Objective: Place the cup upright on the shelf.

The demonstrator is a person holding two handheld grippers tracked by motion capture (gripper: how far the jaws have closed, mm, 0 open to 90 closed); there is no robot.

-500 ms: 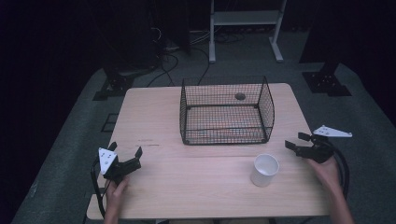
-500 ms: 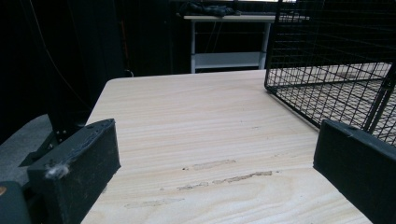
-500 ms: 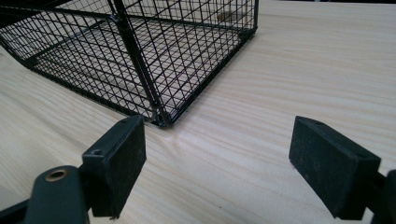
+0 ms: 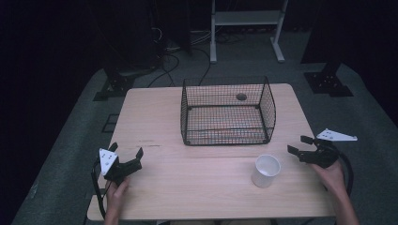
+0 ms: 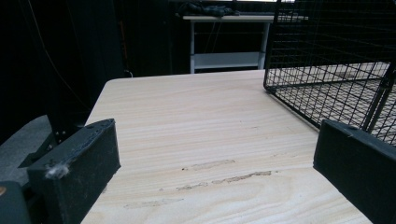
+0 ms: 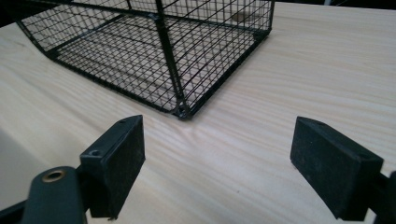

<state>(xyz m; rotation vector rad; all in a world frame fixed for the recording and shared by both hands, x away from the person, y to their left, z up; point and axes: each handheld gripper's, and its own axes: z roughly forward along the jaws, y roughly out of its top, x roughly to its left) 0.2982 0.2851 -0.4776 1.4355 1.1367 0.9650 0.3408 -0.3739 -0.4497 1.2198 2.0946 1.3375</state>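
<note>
Dim, soft overhead light; dark surroundings

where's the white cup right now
In the high view the white cup stands upright on the table, right of centre near the front edge, just in front of the wire basket and left of the right gripper.

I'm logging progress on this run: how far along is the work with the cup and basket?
Nothing looks done yet: the black wire basket holds nothing, and the white paper cup stands upright on the pale wooden table. The right gripper, open, sits beside the cup; the left gripper is open too. Grasping and any placing remain.
</note>
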